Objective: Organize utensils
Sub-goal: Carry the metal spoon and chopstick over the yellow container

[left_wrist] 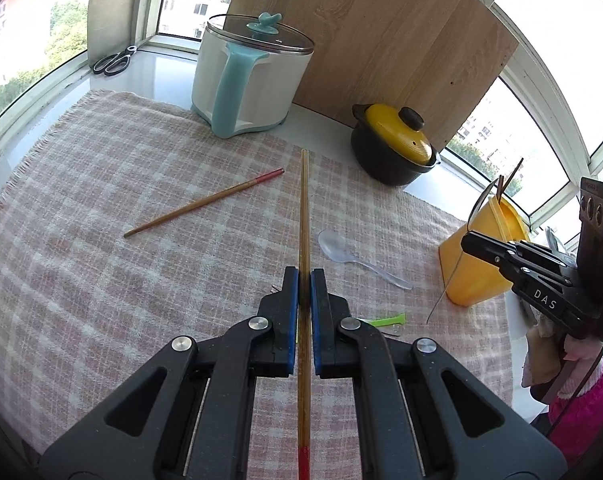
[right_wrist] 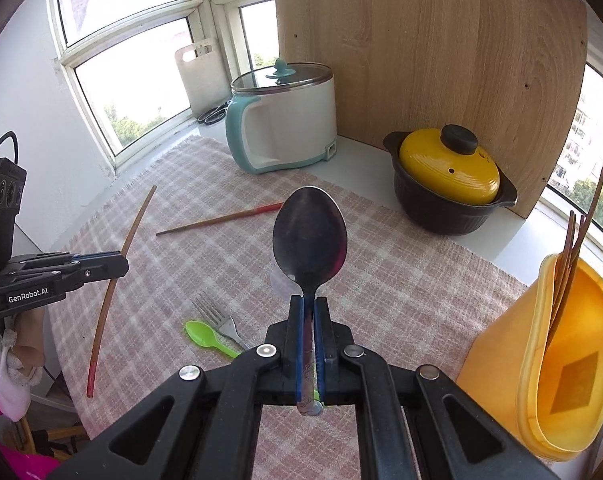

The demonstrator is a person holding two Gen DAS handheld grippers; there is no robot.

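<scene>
My left gripper (left_wrist: 304, 276) is shut on a red-ended wooden chopstick (left_wrist: 304, 208) held above the checked cloth (left_wrist: 101, 280). A second chopstick (left_wrist: 205, 202) lies on the cloth to the left, and a clear plastic spoon (left_wrist: 353, 256) to the right. My right gripper (right_wrist: 309, 300) is shut on the handle of a metal spoon (right_wrist: 309, 236), bowl pointing forward, lifted off the cloth. Below it lie a fork (right_wrist: 215, 316) and a green plastic spoon (right_wrist: 203, 334). The yellow holder (right_wrist: 573, 360) at the right has dark wooden utensils (right_wrist: 577, 248) in it.
A white and teal cooker (left_wrist: 253, 84) and a black pot with a yellow lid (left_wrist: 397, 148) stand at the back before a leaning wooden board (left_wrist: 381, 40). Scissors (left_wrist: 113, 62) and a white cutting board (left_wrist: 111, 12) sit by the window. A hand in pink shows at the side.
</scene>
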